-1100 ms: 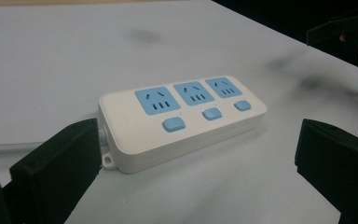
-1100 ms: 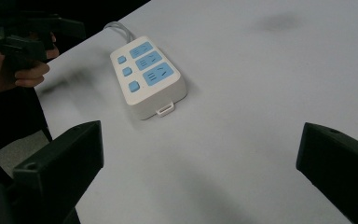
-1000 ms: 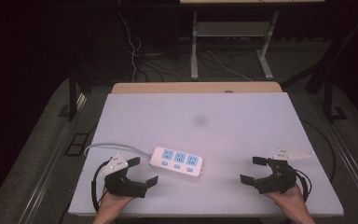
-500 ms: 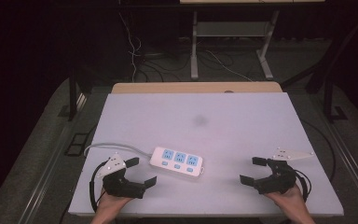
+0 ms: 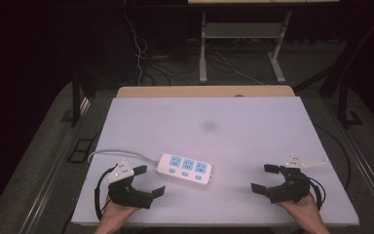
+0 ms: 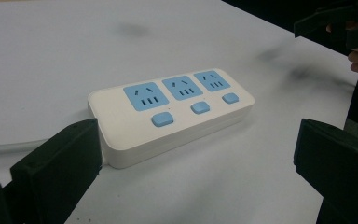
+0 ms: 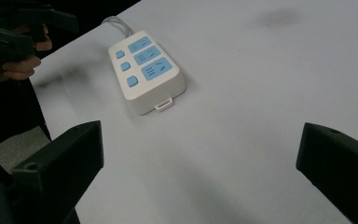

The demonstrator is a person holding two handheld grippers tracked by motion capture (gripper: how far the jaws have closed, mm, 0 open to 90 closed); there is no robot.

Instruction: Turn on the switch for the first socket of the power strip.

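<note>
A white plastic power strip point(image 5: 185, 169) with three pale blue sockets and three blue buttons lay flat on the white table point(image 5: 233, 126), near the front edge and left of the middle, its grey cord point(image 5: 114, 153) running off toward the table's left side. The left gripper point(image 5: 148, 180), held in the person's left hand point(image 5: 114, 214), sat low just beside the strip's cord end with its black jaws spread wide and nothing between them; in the left gripper view the strip point(image 6: 172, 109) lay just ahead, its near corner close beside the left jaw, though whether they touched could not be told. The right gripper point(image 5: 265, 178), in the right hand point(image 5: 304, 209), rested well apart from the strip at the table's right front, its jaws likewise wide apart and empty. In the right gripper view the strip point(image 7: 147, 70) lay farther off, with the left gripper point(image 7: 23, 28) beyond it.
</note>
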